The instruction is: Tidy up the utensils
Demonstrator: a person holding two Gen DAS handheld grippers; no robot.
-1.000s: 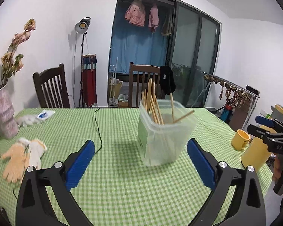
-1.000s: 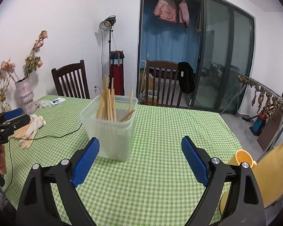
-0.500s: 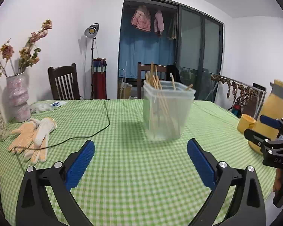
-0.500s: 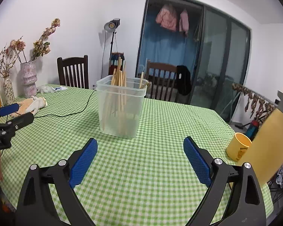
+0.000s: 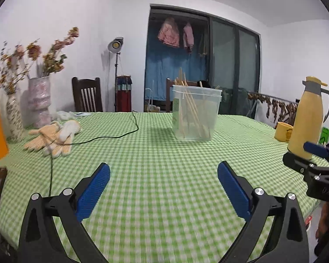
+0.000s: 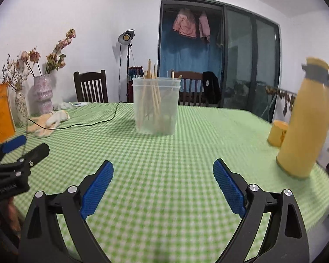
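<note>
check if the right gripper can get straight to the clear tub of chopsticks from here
Probably yes. The right gripper is open and empty, and only bare checked tablecloth lies between it and the clear tub of chopsticks. The yellow flask and black cable sit off to the sides.

Chopsticks [image 5: 189, 109] upright in clear tub [image 5: 195, 114]

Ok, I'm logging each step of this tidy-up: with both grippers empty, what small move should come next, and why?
Probably bring the right gripper forward toward the clear container. Both it and the left gripper are open and hold nothing, well short of the container, and the only utensils in view are the wooden chopsticks leaning loosely inside it on the green checked tablecloth.
</note>
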